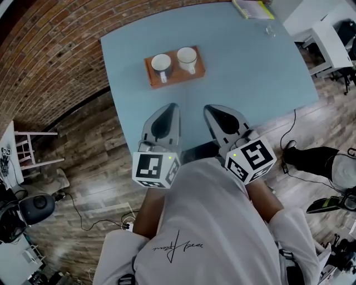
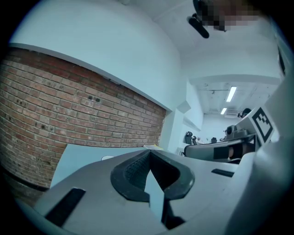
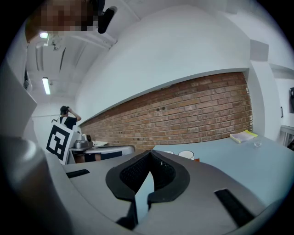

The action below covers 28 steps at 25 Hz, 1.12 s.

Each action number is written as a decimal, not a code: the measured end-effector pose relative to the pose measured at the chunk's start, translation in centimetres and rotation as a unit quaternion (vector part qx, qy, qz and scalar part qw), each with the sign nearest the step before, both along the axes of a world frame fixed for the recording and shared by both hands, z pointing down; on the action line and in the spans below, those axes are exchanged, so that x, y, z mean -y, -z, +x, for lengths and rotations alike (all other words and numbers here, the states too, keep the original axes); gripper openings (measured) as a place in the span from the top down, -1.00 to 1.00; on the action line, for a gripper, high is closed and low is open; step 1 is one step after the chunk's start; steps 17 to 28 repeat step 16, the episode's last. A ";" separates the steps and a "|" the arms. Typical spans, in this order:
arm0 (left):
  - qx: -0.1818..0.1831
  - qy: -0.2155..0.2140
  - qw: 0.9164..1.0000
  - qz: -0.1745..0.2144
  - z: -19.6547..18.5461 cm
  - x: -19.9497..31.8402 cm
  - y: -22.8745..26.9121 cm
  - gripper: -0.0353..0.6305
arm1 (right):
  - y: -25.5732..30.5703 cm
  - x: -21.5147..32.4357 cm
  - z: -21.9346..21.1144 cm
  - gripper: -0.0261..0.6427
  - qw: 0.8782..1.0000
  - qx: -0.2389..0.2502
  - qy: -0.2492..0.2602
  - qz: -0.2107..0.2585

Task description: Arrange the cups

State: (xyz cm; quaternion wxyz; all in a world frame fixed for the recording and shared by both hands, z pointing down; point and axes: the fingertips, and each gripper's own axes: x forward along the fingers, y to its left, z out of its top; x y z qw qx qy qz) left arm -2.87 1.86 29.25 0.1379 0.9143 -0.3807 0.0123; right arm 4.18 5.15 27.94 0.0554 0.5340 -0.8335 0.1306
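Two white cups stand side by side on a brown tray (image 1: 196, 71) in the middle of the light blue table: the left cup (image 1: 161, 64) and the right cup (image 1: 187, 57), both with handles toward me. My left gripper (image 1: 173, 105) and right gripper (image 1: 207, 107) hover over the table's near edge, well short of the tray, both shut and holding nothing. In the right gripper view the cups' rims (image 3: 186, 154) peek over the shut jaws (image 3: 149, 152). The left gripper view shows one cup rim (image 2: 107, 158) beyond its closed tips (image 2: 149, 152).
A yellow-green book (image 1: 253, 8) and a small clear glass (image 1: 270, 29) lie at the table's far right corner. A brick wall (image 1: 50, 50) runs behind and left of the table. White furniture (image 1: 328, 44) stands to the right, cables trail on the wooden floor.
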 end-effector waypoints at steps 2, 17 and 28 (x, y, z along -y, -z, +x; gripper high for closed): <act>0.000 0.001 1.000 -0.001 -0.2 -0.1 0.1 0.87 | 0.1 -0.1 -0.2 0.87 1.000 0.000 0.002 0.000; -0.005 0.000 1.000 0.003 -0.8 -0.8 0.4 0.87 | 0.6 -0.5 -0.4 0.87 1.000 0.002 0.000 0.006; -0.005 0.000 1.000 0.003 -0.8 -0.8 0.4 0.87 | 0.6 -0.5 -0.4 0.87 1.000 0.002 0.000 0.006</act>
